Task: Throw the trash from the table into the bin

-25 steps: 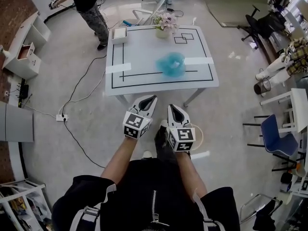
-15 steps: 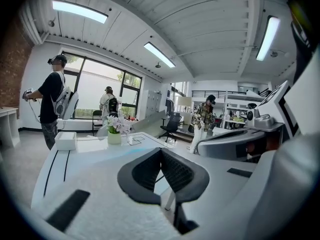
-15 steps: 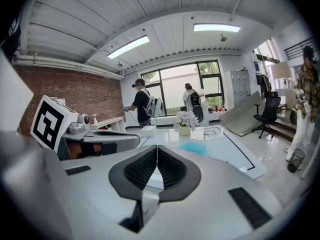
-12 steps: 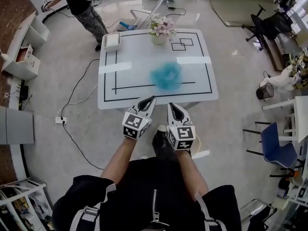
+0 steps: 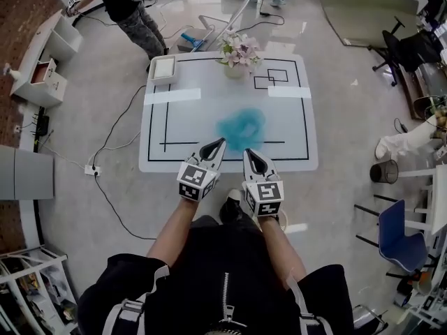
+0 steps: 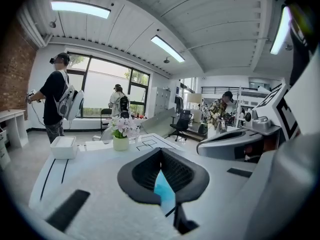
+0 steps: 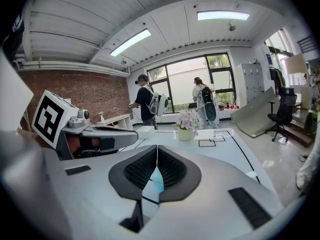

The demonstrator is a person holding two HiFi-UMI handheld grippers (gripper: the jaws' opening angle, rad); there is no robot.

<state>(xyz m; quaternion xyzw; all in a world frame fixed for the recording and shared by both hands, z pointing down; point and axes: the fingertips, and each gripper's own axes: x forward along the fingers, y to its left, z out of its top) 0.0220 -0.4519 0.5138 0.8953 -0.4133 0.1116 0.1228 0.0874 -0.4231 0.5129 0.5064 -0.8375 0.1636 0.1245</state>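
The table is white, with thin black lines that draw one big rectangle and some smaller squares on it. The trash is bright turquoise blue. The flowers are pale pink and white with a little green, and the pot is a pale cream colour. The tray is white. The left gripper and the right gripper are white, black on the inner side, and each bears a black-and-white pattern of squares. The floor is shiny light grey. The chair is blue, the bin is dark, and the wall is red-brown brick. The person's clothes are black.
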